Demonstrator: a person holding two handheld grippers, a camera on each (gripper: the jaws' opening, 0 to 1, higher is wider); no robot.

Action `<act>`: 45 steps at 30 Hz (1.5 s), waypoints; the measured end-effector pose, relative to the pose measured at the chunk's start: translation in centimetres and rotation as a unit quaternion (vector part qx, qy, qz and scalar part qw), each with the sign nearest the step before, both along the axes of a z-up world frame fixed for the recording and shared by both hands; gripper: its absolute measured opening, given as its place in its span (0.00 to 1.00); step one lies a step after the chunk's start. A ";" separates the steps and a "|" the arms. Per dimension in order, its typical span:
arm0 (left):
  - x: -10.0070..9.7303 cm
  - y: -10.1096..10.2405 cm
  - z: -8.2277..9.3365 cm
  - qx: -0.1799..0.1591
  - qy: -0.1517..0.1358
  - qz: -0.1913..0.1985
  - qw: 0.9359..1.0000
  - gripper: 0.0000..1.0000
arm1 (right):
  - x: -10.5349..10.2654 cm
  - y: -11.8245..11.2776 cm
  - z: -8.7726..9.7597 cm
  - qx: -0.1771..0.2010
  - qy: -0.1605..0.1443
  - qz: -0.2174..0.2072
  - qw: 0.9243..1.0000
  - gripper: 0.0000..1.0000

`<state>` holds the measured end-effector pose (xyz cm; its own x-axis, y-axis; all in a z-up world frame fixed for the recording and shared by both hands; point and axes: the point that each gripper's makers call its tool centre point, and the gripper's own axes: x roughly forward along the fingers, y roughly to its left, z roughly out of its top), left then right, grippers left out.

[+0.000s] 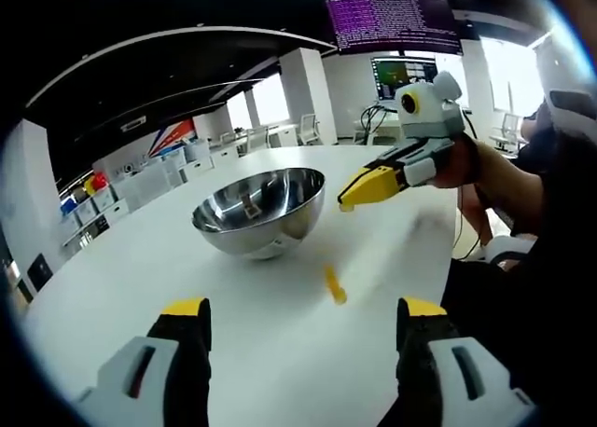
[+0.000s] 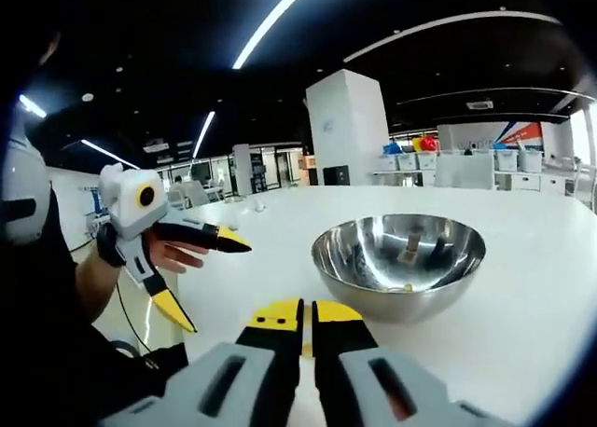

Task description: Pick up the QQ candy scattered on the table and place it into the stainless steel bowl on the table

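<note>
On the white table (image 1: 112, 287) one yellow candy (image 1: 334, 285) lies beside the steel bowl (image 1: 259, 213) — left gripper (image 1: 303, 310) gapes wide, right gripper (image 2: 306, 317) pinched closed — pickup comes next, I judge

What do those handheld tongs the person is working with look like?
Each is a light grey plastic body with two black jaws tipped in yellow. The left tongs carry a white housing with a yellow-ringed round part and a dark wrist strap; the right tongs look built the same. The person wears dark sleeves.
</note>
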<state>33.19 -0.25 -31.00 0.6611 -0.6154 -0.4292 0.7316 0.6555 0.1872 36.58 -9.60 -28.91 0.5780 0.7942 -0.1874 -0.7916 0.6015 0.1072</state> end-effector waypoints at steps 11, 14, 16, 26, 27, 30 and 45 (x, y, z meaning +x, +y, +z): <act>0.3 0.7 -0.1 0.003 0.001 0.009 1.000 0.81 | 0.5 -0.5 1.2 -0.005 -0.016 -0.005 1.000 0.03; 0.3 0.8 -0.1 0.004 0.000 0.009 1.000 0.81 | 0.5 -0.6 2.3 0.007 -0.020 -0.005 1.000 0.03; 0.3 0.7 0.0 0.001 -0.001 0.009 1.000 0.81 | 0.5 -0.6 3.0 0.007 -0.029 -0.006 1.000 0.03; 0.2 0.8 -0.1 0.001 0.001 0.010 1.000 0.81 | 1.6 -1.3 5.3 0.001 -0.065 -0.016 0.998 0.03; 0.2 0.8 -0.1 0.002 0.001 0.010 1.000 0.81 | 1.7 -1.3 5.5 -0.002 -0.070 -0.018 0.997 0.03; 0.3 0.8 -0.2 0.002 0.002 0.011 1.000 0.81 | 2.2 -1.3 6.0 -0.013 -0.084 -0.021 0.996 0.03; 0.1 0.7 -0.5 0.004 0.007 0.009 1.000 0.81 | 8.0 -1.6 6.7 -0.045 -0.115 -0.074 0.990 0.03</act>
